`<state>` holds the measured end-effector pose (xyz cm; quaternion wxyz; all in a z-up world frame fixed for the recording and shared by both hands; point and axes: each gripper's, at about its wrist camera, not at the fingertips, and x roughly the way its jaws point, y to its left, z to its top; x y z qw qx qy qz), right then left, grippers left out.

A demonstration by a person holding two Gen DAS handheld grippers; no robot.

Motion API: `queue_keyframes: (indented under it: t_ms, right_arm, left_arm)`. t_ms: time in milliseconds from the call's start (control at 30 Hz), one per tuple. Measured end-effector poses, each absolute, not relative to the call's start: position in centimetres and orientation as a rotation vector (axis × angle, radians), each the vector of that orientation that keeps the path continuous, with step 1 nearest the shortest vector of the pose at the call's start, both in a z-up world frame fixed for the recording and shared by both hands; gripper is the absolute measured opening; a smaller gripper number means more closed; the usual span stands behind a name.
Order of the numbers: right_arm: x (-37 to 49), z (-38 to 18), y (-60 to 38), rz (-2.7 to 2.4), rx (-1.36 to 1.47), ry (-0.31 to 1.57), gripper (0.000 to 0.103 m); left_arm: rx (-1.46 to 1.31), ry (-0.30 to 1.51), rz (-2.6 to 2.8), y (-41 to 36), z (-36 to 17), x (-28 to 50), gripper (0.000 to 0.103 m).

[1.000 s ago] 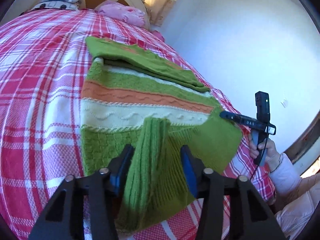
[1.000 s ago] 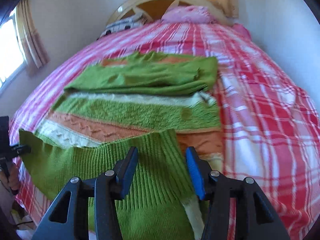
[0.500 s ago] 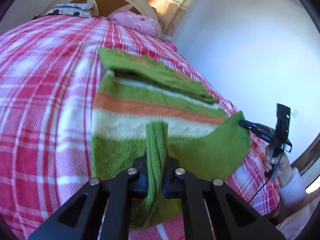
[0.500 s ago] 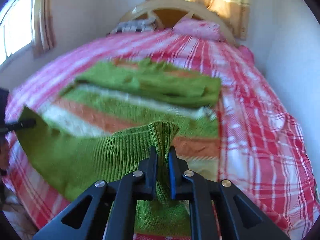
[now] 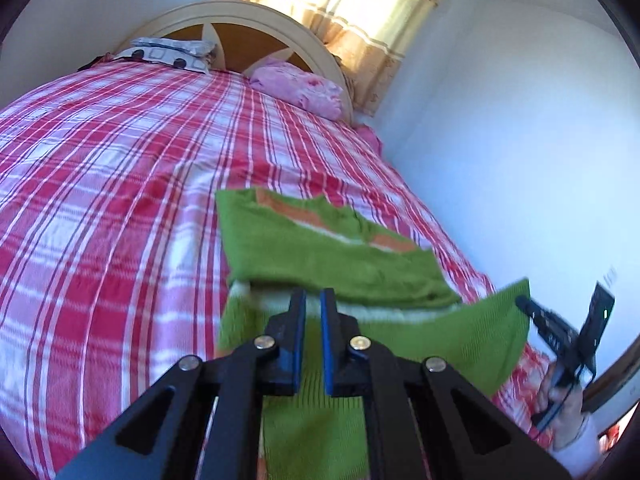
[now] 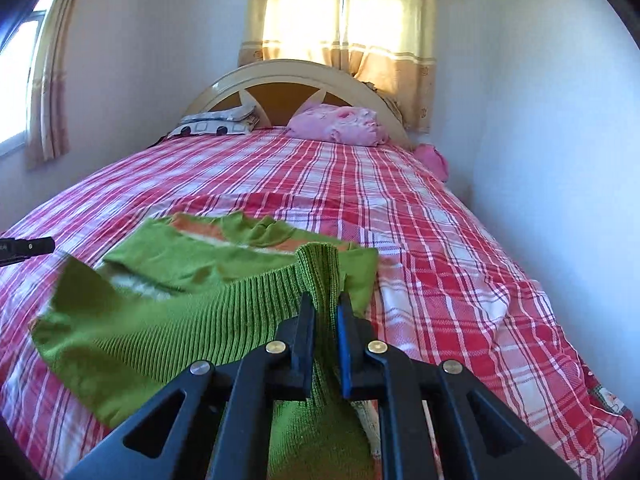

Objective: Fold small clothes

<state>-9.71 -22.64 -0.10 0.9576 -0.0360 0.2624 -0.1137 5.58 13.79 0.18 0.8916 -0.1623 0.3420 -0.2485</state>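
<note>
A green knitted sweater (image 5: 320, 248) with orange and cream stripes lies on the red plaid bedspread (image 5: 100, 200), its sleeves folded across the chest. My left gripper (image 5: 313, 312) is shut on the ribbed green hem, which hangs below its fingers. My right gripper (image 6: 325, 316) is shut on the other end of the hem; a bunch of ribbing (image 6: 320, 264) sticks up between its pads. The hem is lifted off the bed and stretched between both grippers, above the sweater's (image 6: 180, 256) lower body. The right gripper (image 5: 560, 328) also shows at the right of the left wrist view, held in a hand (image 5: 560, 404).
A pink pillow (image 6: 340, 124) and a patterned pillow (image 6: 216, 122) lie at the cream headboard (image 6: 288, 76). A white wall (image 6: 540, 160) runs close along the bed's right side. Bare plaid bedspread (image 6: 440, 260) stretches beyond and beside the sweater.
Both grippers went from open around the hem to shut on it. They then rose with it, so the hem now hangs above the striped body.
</note>
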Motion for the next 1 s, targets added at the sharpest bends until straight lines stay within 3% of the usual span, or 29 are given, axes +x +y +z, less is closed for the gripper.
queue_keyframes:
  t_ms: [233,267,367,433,733,833,900,1000]
  right_arm:
    - [-7.4,-1.5,-23.4,-0.225,-0.086,0.603,0.009]
    - [-7.4,-1.6,-23.5,-0.223,-0.087,0.605,0.009]
    - [-7.8,-2.1,-24.0,-0.223,-0.068,0.619,0.009]
    - [-8.0,-2.6,-24.4,-0.221,-0.047,0.636,0.009]
    - [-9.3,-4.2,-25.1,-0.229,0.018,0.676,0.009]
    - [-9.6,-4.4,-25.3,-0.229,0.032,0.682,0.009]
    - [-9.7,-4.6,-25.4,-0.233,0.039,0.687,0.009]
    - [-9.9,-4.8,-25.4,-0.236,0.049,0.690,0.009]
  left_arm:
    - [-0.292,0.833,-0.523,13.0,-1.2,9.1,0.010]
    - [-0.279,0.871,-0.545,12.9,-1.9,9.1,0.016]
    - [-0.243,0.936,-0.552,12.9,-3.5,8.4,0.048]
    - [-0.207,0.958,-0.554,12.7,-4.5,7.3,0.055]
    - [-0.071,0.986,-0.512,10.4,-6.5,5.5,0.055]
    - [-0.035,0.979,-0.500,9.6,-6.6,5.2,0.050]
    - [0.017,0.963,-0.501,8.9,-6.5,4.6,0.022]
    - [0.002,0.952,-0.501,9.0,-6.4,4.3,0.016]
